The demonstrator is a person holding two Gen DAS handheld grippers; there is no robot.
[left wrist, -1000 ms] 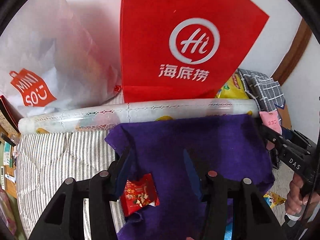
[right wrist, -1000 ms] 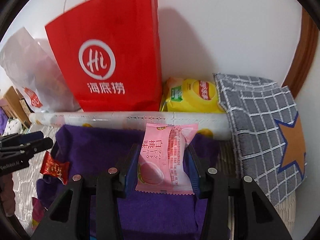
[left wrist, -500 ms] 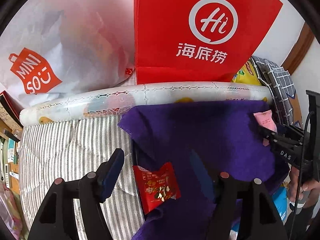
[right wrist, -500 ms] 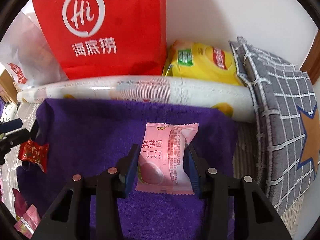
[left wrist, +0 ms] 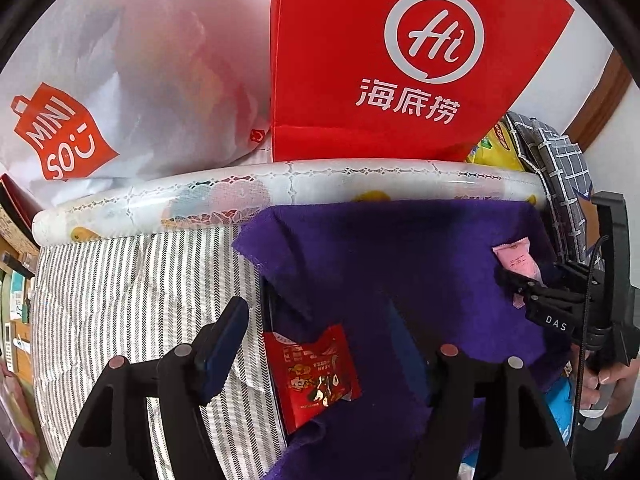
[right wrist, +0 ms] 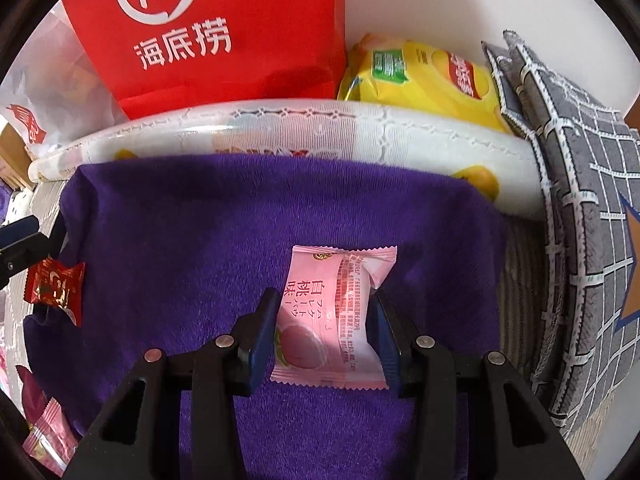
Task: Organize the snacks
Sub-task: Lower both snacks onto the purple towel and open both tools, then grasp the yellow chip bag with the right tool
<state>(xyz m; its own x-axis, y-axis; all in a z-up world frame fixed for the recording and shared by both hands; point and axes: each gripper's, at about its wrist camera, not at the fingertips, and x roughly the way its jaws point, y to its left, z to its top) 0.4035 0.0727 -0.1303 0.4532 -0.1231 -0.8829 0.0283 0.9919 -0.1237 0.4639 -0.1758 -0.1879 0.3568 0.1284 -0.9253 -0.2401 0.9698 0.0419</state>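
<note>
We are in the placing step: each claw is bringing a snack to the purple cloth (right wrist: 248,216) that lies on the striped bedding (left wrist: 132,280). Our right claw (right wrist: 326,332) is clamped on the pink peach-flavour packet (right wrist: 332,320), one blue pad on each long side, and holds it over the right-hand middle of the cloth; whether the packet already touches the fabric we cannot tell. Our left claw (left wrist: 316,344) stands wide apart, and the red candy packet (left wrist: 312,376) lies between its fingers at the left edge of the cloth, partly over the stripes, with neither pad touching it. So we judge the red one to be set down and the pink one still to be released. Next we need to lower the pink packet flat, spread the right claw without dragging the wrapper, and lift straight back. Behind the cloth sit a rolled plastic sheet (right wrist: 280,136), a red bag (right wrist: 224,28) and a yellow chip bag (right wrist: 420,76).
</note>
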